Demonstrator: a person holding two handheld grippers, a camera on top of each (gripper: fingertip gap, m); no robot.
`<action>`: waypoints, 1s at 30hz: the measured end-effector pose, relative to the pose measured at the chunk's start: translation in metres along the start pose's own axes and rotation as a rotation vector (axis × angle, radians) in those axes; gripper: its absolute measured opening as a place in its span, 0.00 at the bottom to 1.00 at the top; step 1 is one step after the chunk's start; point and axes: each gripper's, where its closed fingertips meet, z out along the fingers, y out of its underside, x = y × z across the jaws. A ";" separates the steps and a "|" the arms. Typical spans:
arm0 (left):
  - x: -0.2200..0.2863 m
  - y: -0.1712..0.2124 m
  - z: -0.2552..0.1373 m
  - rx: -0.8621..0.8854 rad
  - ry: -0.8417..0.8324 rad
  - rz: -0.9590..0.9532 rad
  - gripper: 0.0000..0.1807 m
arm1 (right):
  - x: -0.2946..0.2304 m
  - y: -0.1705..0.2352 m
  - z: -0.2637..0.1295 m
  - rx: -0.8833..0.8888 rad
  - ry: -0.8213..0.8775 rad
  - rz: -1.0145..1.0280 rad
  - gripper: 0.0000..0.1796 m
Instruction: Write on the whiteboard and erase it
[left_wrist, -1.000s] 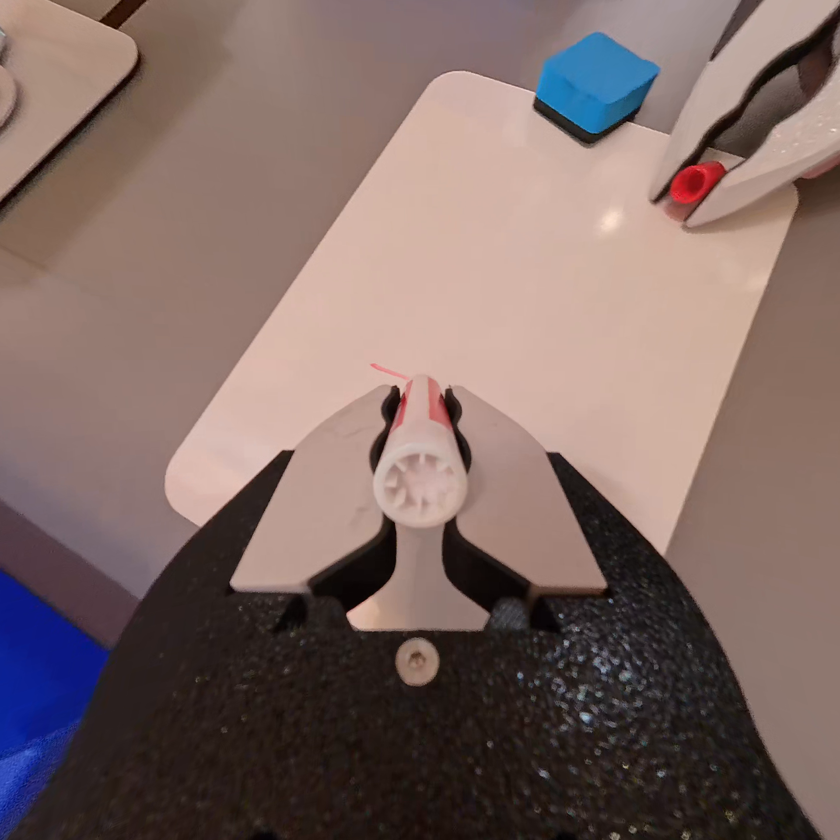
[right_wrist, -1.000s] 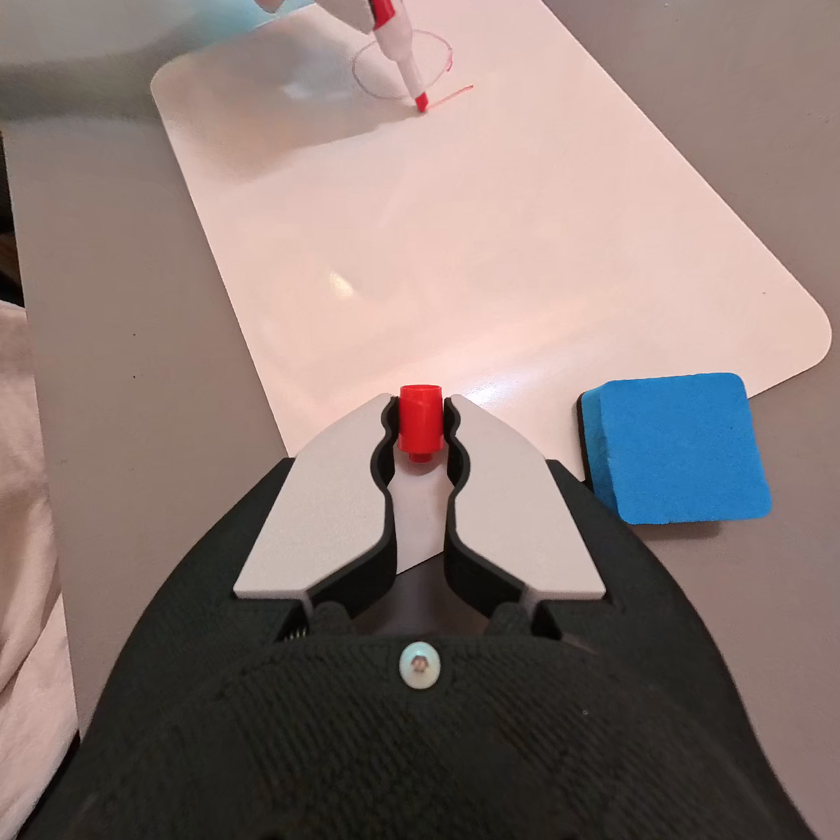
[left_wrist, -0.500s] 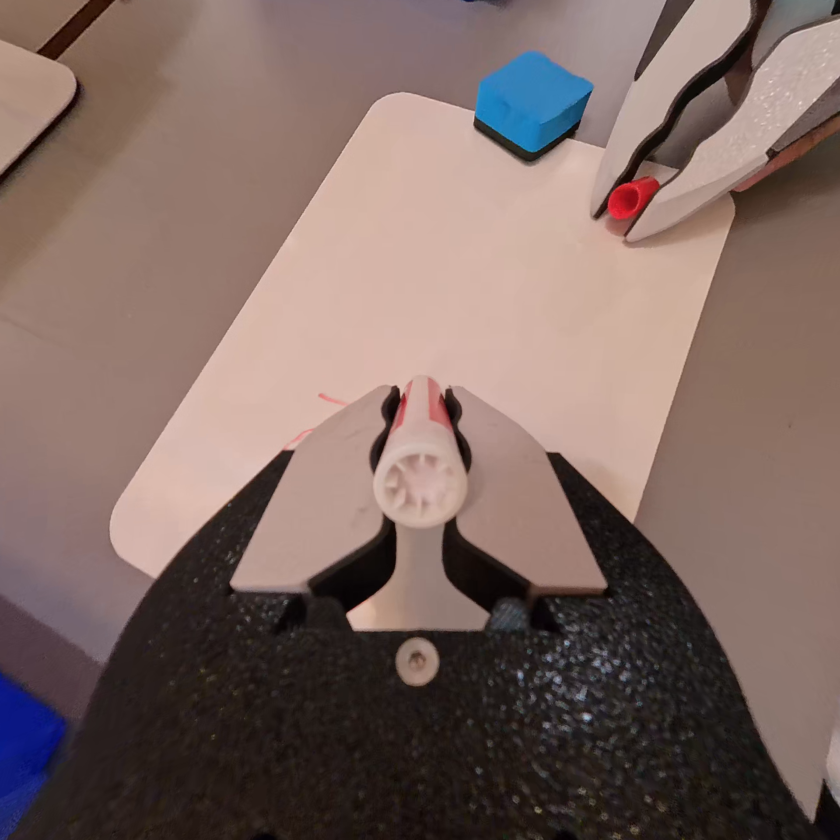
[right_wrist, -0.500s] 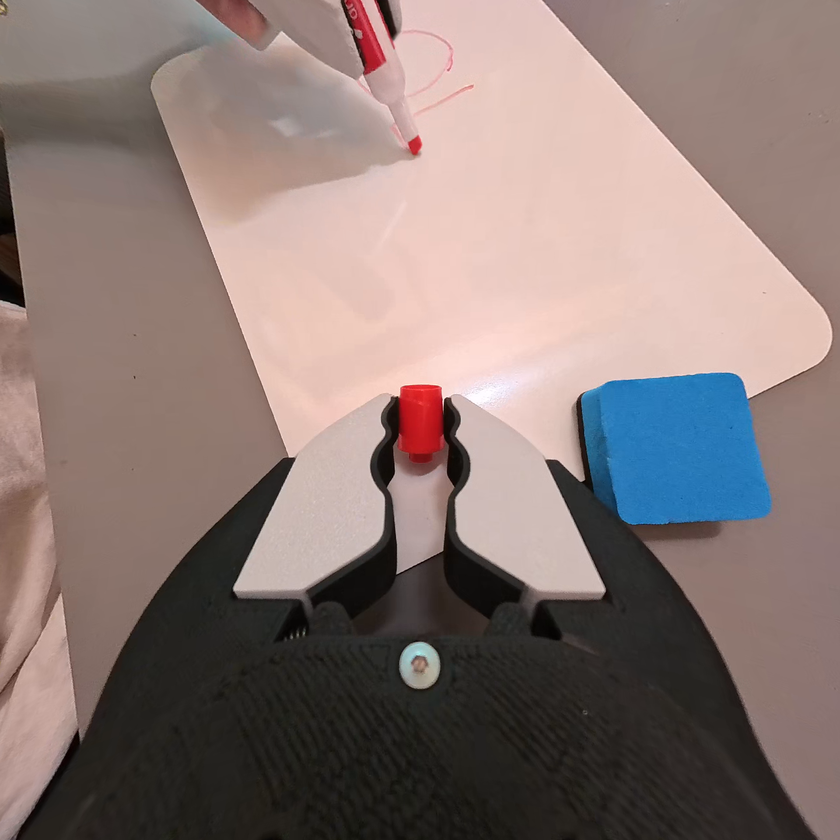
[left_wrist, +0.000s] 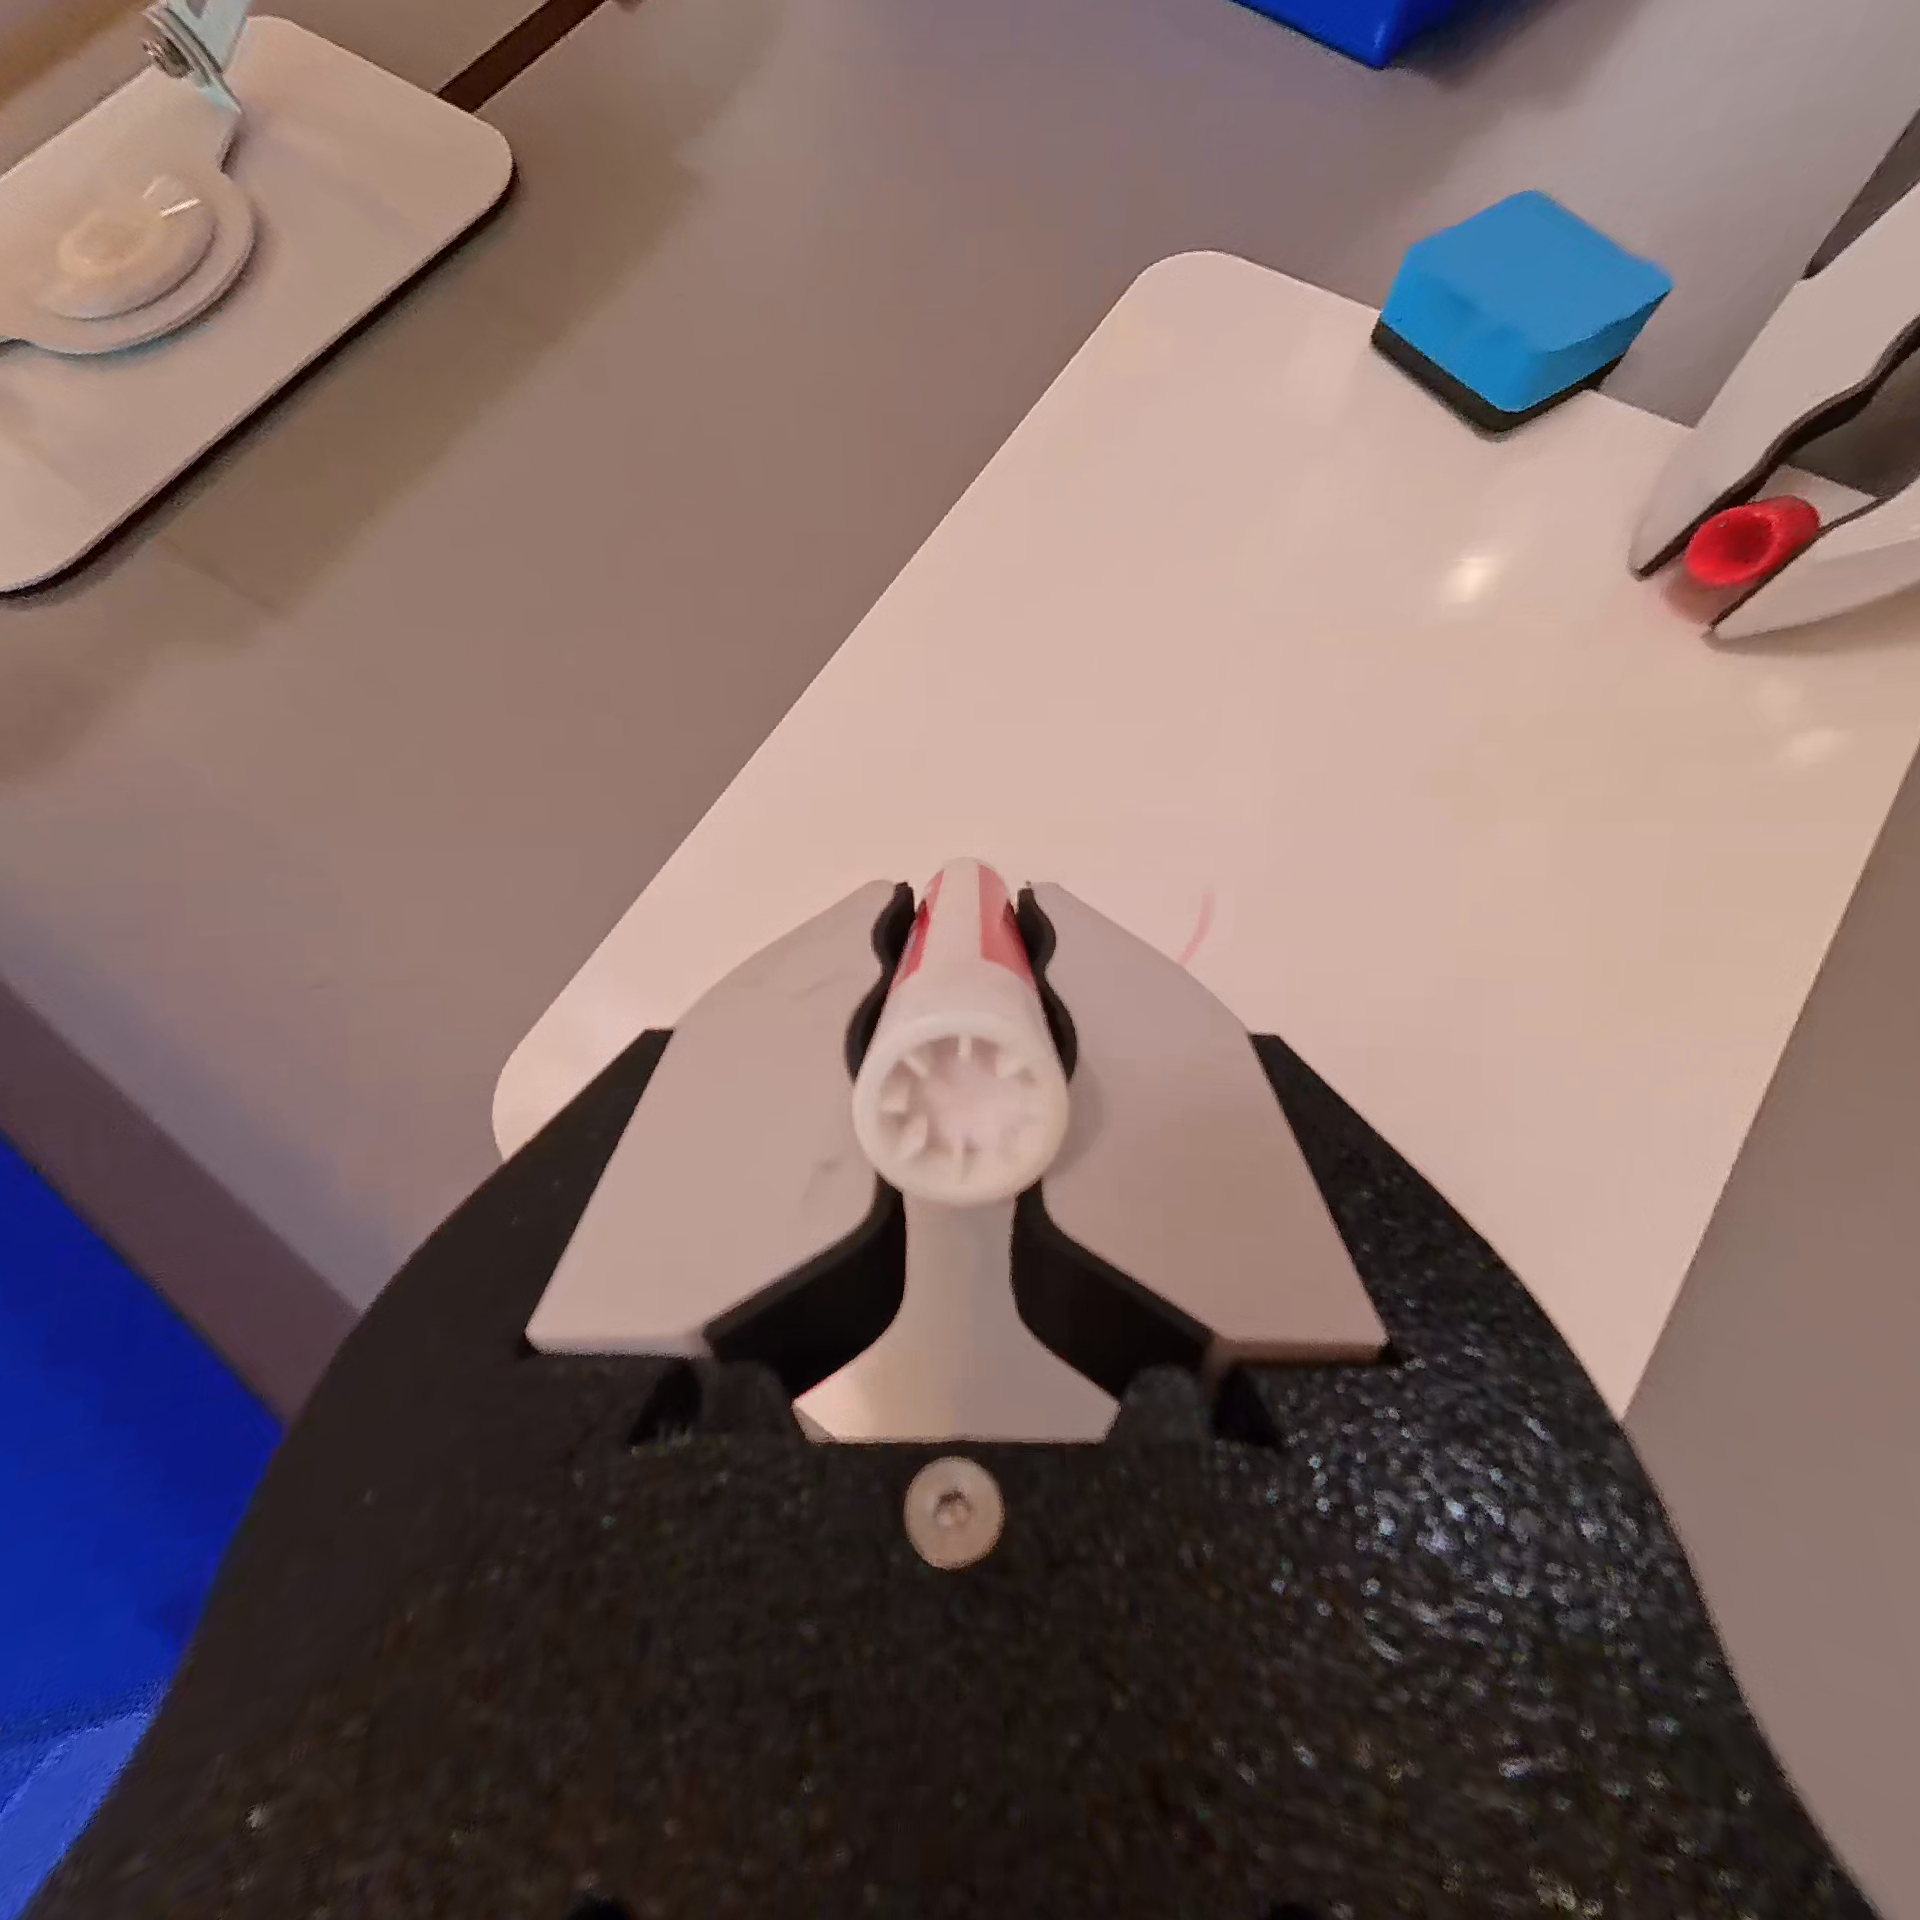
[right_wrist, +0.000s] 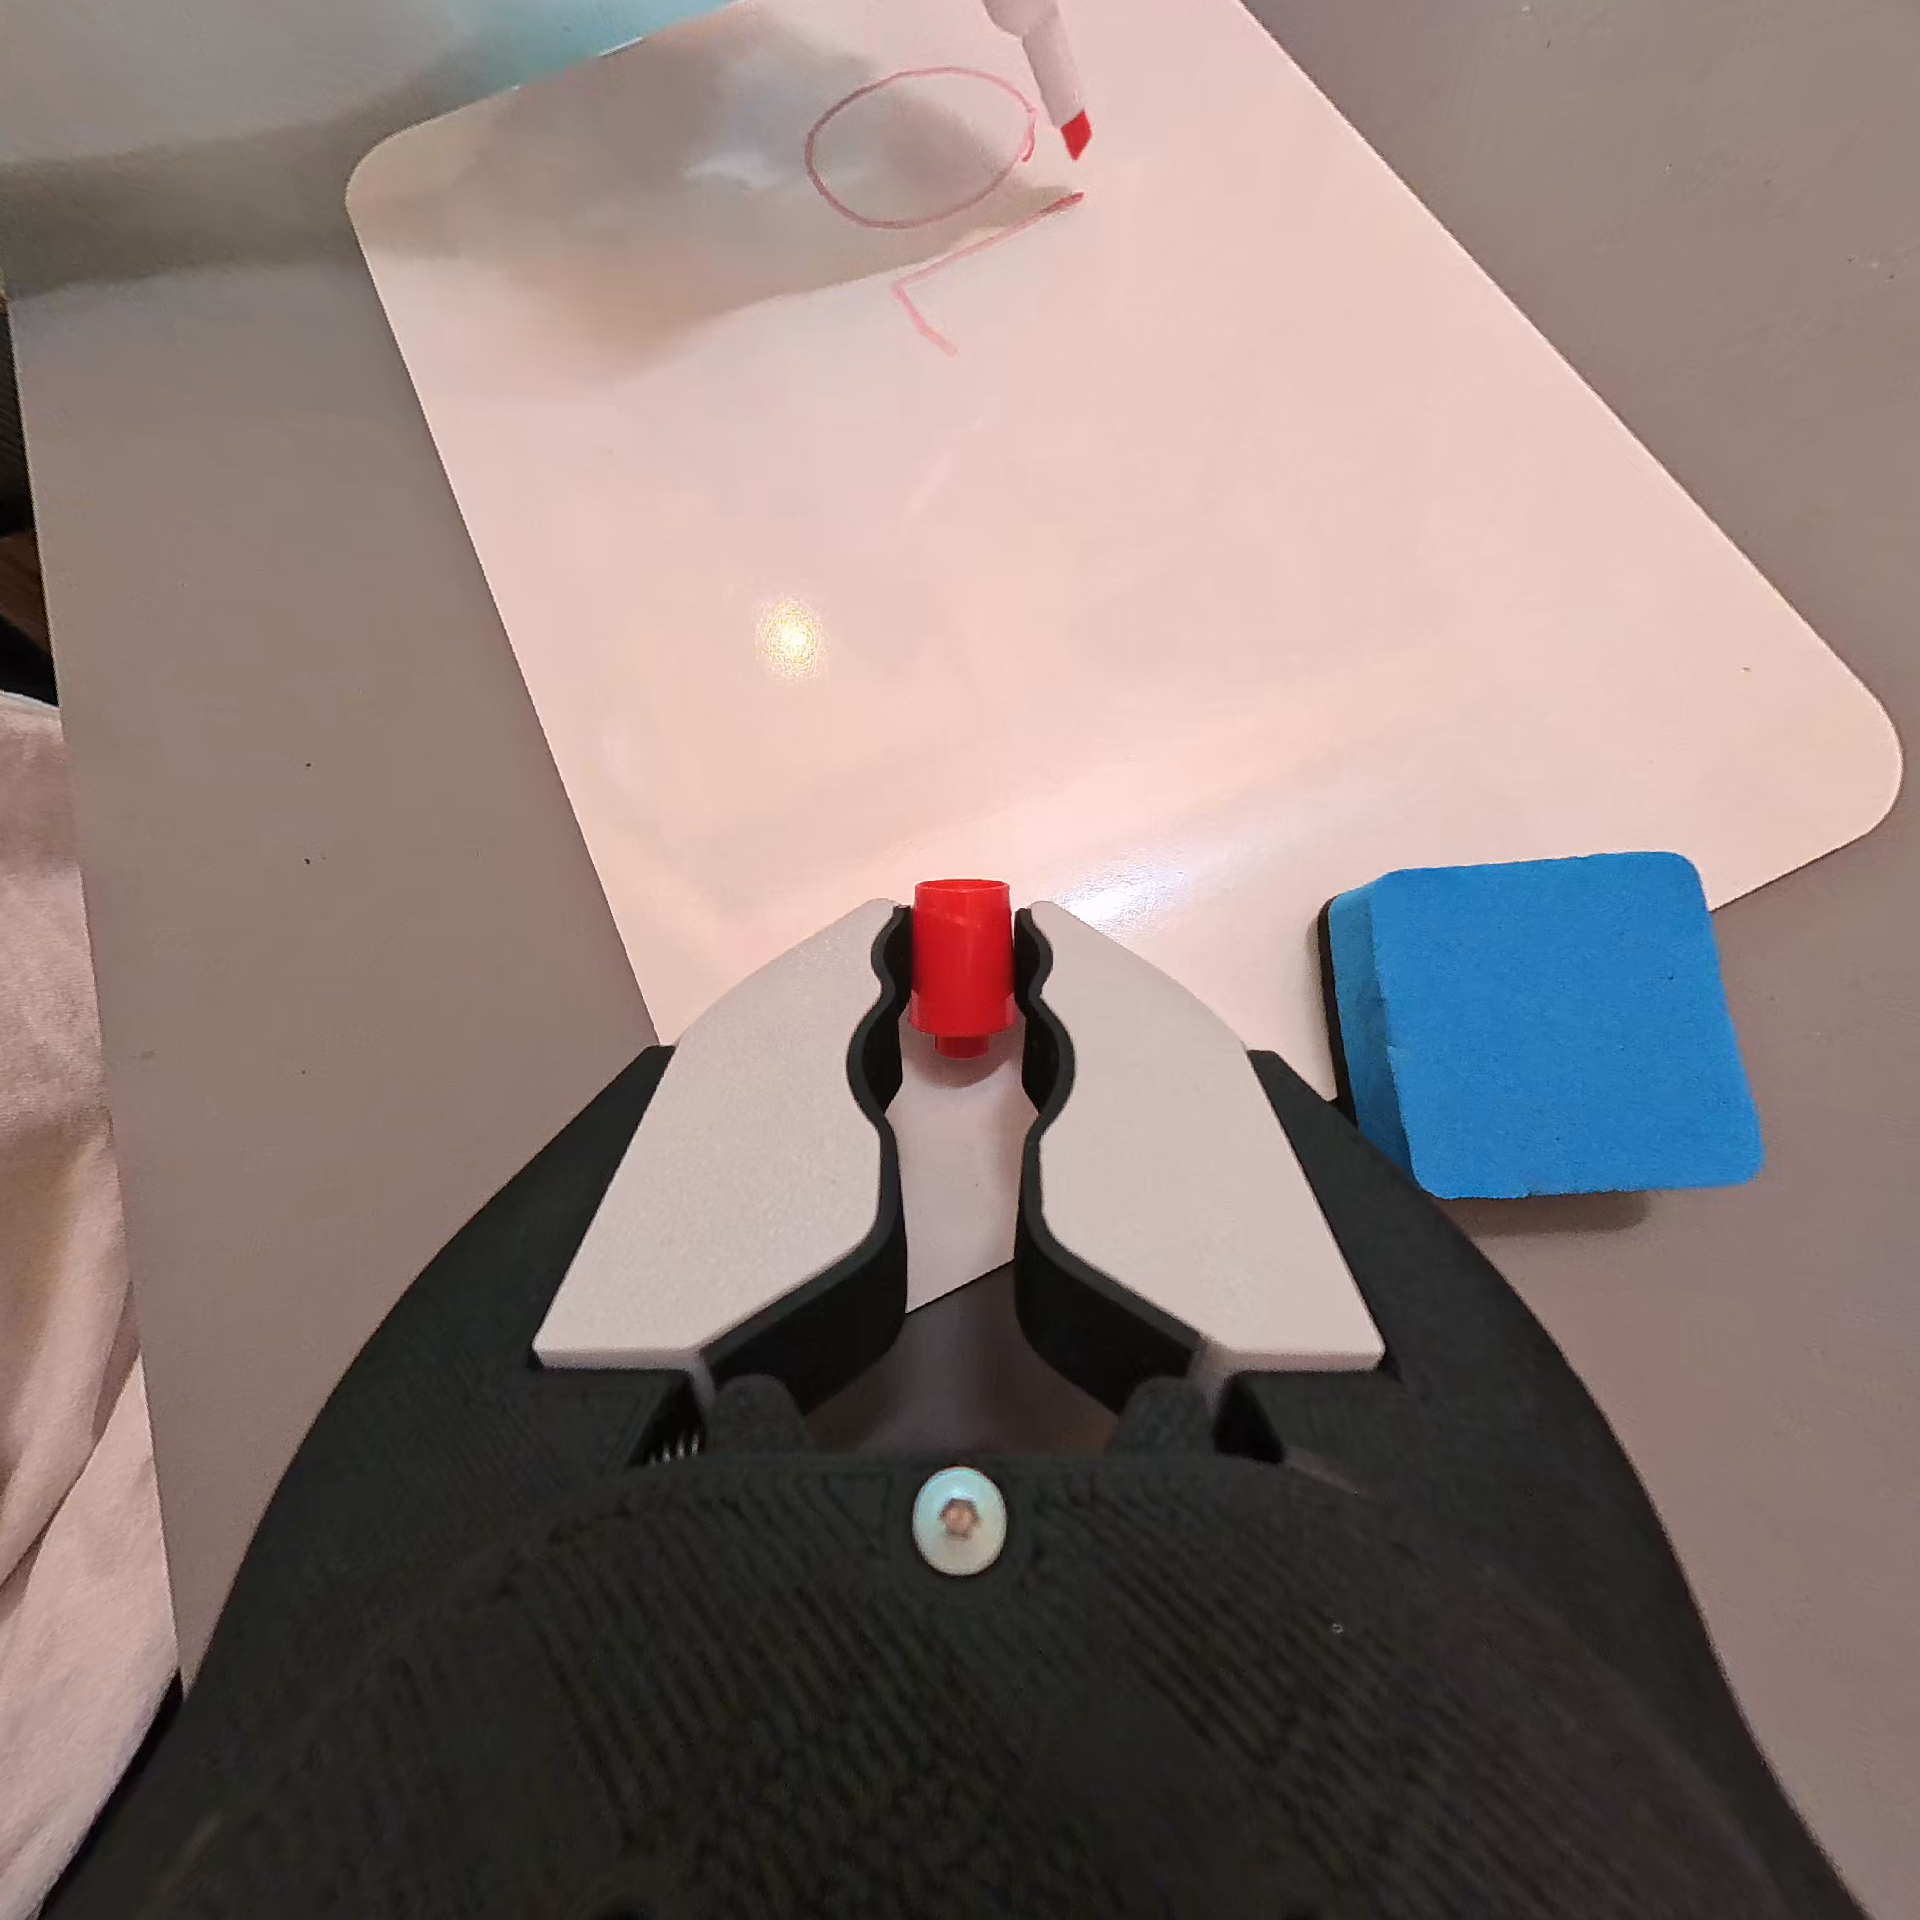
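A white whiteboard (left_wrist: 1299, 748) lies flat on the grey table; it also shows in the right wrist view (right_wrist: 935, 540). My left gripper (left_wrist: 961, 894) is shut on a red-and-white marker (left_wrist: 961, 1039), seen from its back end. In the right wrist view the marker's red tip (right_wrist: 1075, 135) is lifted just off the board beside a red drawn loop and line (right_wrist: 920, 145). My right gripper (right_wrist: 958, 914) is shut on the red marker cap (right_wrist: 958, 966) over the board's near edge; it also shows in the left wrist view (left_wrist: 1683, 592). A blue eraser (right_wrist: 1538, 1023) lies right of it.
A grey pad with a white round stand base (left_wrist: 125, 249) lies at the far left of the table. Something blue (left_wrist: 94, 1455) is below the table edge on the left. Pale cloth (right_wrist: 52, 1247) lies left of the table in the right wrist view. The tips of one gripper are about 20 cm away from the tips of the other. The blue eraser (right_wrist: 1538, 1023) is closer to my right gripper, around 8 cm from its tips; the left tips are 20 cm off. It turns up in the left wrist view (left_wrist: 1544, 274) as well.
My left gripper has moved the marker from the lower end of the drawn line up past the loop and lifted its tip; a new angled stroke shows. The right gripper has not moved.
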 end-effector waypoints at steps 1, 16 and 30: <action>0.000 0.001 0.001 -0.006 0.004 0.000 0.10 | 0.000 0.000 0.000 0.000 0.000 0.000 0.11; 0.016 -0.012 0.024 -0.019 0.040 0.059 0.11 | 0.000 0.000 0.000 0.000 0.000 0.000 0.11; 0.034 -0.013 0.024 -0.031 0.083 0.093 0.11 | 0.000 0.000 0.000 0.000 0.000 0.000 0.11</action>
